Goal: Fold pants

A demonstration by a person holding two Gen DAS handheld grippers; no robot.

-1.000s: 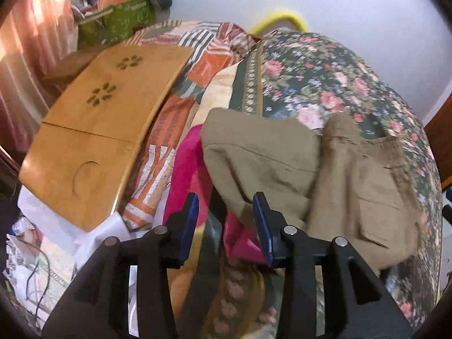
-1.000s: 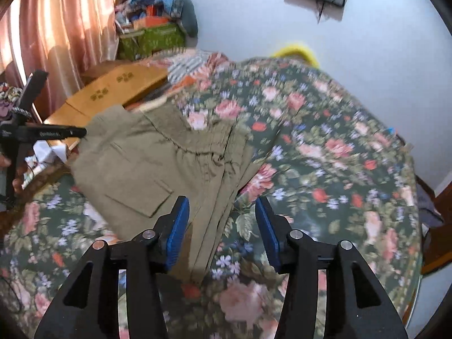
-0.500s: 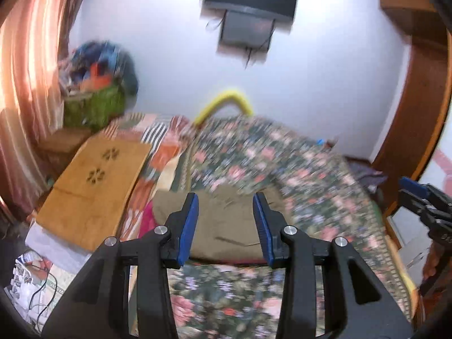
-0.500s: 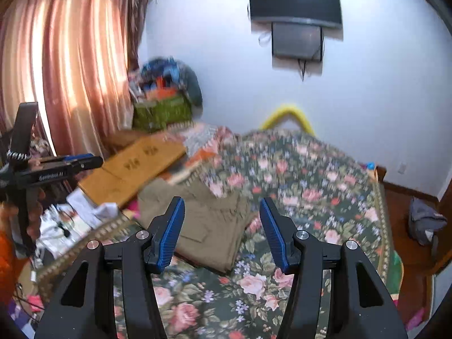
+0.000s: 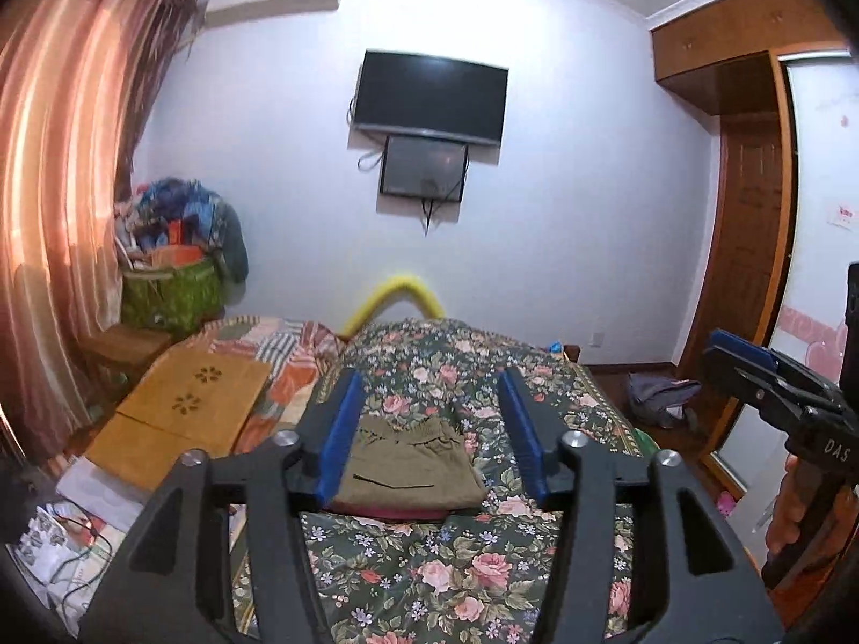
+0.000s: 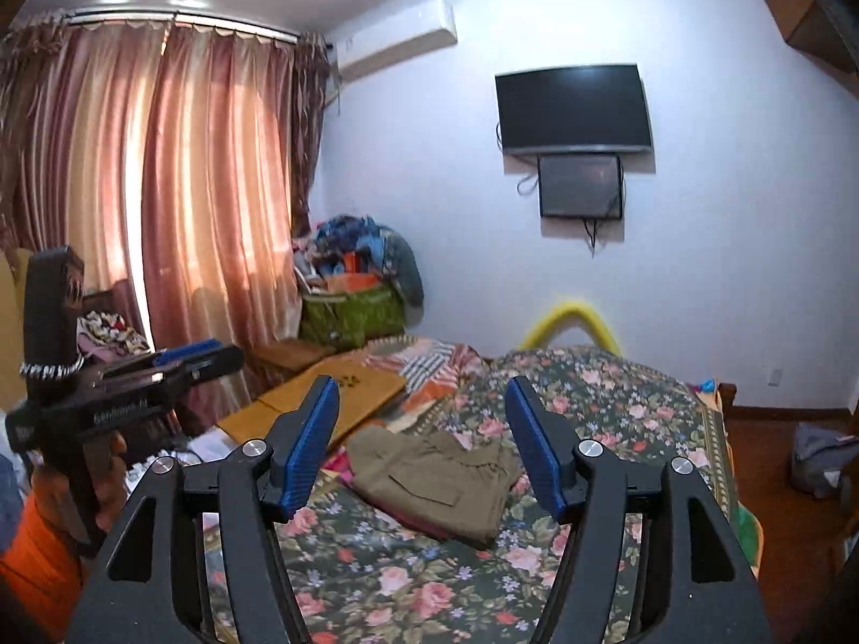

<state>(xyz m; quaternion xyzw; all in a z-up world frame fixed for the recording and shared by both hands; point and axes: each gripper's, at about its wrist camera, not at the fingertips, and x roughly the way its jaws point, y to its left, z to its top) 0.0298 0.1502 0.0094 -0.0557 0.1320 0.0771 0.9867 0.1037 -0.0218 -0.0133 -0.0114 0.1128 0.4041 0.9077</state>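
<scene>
Folded pants (image 5: 410, 469) lie ahead below both your spread, empty grippers, left gripper (image 5: 436, 429) and right gripper (image 6: 421, 448), roughly equally near.

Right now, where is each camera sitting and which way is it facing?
Left wrist: on the open left gripper, facing the folded olive-green pants on the floral bedspread; right gripper at right.
Right wrist: on the open right gripper, same direction; left gripper at left.
Shared: pants, bedspread, black wall-mounted TV.
</scene>
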